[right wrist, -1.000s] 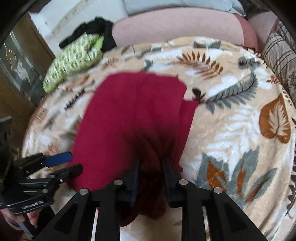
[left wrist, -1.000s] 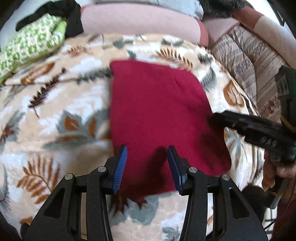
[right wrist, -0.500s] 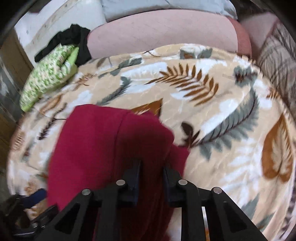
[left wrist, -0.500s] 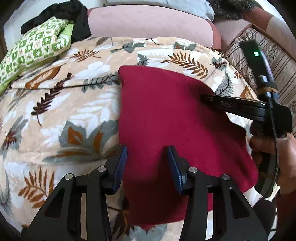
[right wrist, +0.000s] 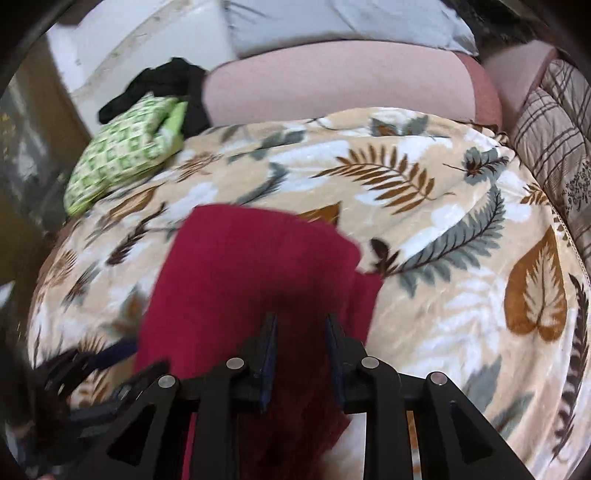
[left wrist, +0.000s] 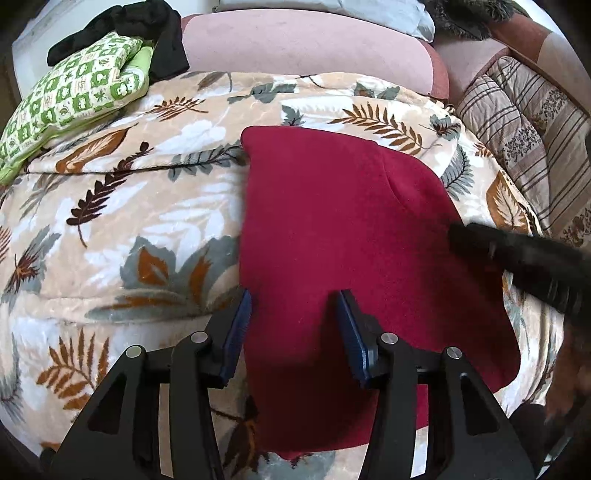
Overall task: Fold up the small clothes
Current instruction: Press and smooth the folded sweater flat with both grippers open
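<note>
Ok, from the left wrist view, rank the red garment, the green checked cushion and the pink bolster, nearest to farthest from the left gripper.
1. Red garment: directly under the left gripper, spread on the leaf-print blanket.
2. Green checked cushion: far left, beyond the blanket's edge.
3. Pink bolster: along the back, behind the blanket.

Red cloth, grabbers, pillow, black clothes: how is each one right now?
red cloth: partly folded, layers overlapping, lying on the leaf blanket.
left gripper: open, over the cloth's near edge.
right gripper: jaws narrow, just opening a little, cloth between them; grip unclear.
green pillow: lying at the blanket's far corner.
black clothes: crumpled heap, not folded, by the pillow.
</note>
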### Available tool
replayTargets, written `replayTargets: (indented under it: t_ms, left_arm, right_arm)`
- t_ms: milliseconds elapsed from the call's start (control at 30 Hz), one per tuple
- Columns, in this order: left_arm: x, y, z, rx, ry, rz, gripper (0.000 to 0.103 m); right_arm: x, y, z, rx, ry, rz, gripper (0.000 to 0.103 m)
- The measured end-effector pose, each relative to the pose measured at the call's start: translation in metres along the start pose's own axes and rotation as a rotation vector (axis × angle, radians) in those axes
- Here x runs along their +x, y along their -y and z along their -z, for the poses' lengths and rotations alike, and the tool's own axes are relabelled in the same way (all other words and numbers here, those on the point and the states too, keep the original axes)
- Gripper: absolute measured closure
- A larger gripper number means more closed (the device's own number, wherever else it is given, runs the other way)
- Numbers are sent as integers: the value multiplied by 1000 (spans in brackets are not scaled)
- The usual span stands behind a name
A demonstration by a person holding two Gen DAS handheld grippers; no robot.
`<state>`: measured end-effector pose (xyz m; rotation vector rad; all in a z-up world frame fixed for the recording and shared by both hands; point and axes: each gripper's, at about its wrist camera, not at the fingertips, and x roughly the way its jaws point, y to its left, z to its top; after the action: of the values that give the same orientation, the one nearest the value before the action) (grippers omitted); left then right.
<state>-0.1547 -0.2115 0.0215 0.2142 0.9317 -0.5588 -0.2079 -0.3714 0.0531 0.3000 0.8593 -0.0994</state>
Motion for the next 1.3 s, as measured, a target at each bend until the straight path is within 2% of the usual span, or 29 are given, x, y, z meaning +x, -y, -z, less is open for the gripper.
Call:
replayTargets:
  t_ms: [33, 133, 233, 333, 433, 533, 633, 767, 800, 867, 933, 1000, 1200, 1300]
  left_arm:
    - [0, 0, 1, 1, -2, 2, 55]
    - [-2, 0, 4, -1, -13, 13, 53]
    - [-9, -6, 6, -23, -18, 37, 53]
    - [-15, -15, 6, -61, -21, 54, 53]
    - [-19, -19, 5, -84, -17, 78, 53]
    - [-21, -15, 4, -86, -16, 106, 53]
    - [-18, -11, 3, -71, -23, 122, 53]
    - [-10, -16, -3, -102, -36, 178, 52]
    - [-8, -19, -4, -115, -38, 190, 50]
    - [-3, -25, -7, -155, -44, 219, 35]
    - [2, -32, -9, -205, -54, 265, 34]
    - [5, -34, -11, -213, -54, 263, 34]
    - [21, -36, -19, -207, -77, 270, 33]
    - [33, -42, -22, -217, -94, 316, 27]
  right_arm:
    - [3, -3, 6, -13, -12, 4, 79]
    - [22, -6, 23, -84, -33, 95, 79]
    - [16, -4, 25, -75, -13, 97, 79]
    - [-1, -1, 23, -32, 12, 54, 78]
    - [-13, 5, 28, 34, 31, 20, 73]
    - [-14, 11, 35, 98, 33, -6, 65]
    - [-10, 17, 37, 144, 30, -23, 62]
    - [-1, 29, 32, 208, 33, -56, 46]
    - [4, 33, 31, 223, 23, -67, 41]
    - [12, 39, 30, 236, 9, -86, 37]
    - [20, 45, 30, 247, -3, -106, 34]
    - [25, 50, 31, 268, -3, -133, 30]
    - [37, 55, 31, 278, -9, -185, 27]
    - [43, 55, 29, 276, -12, -204, 26]
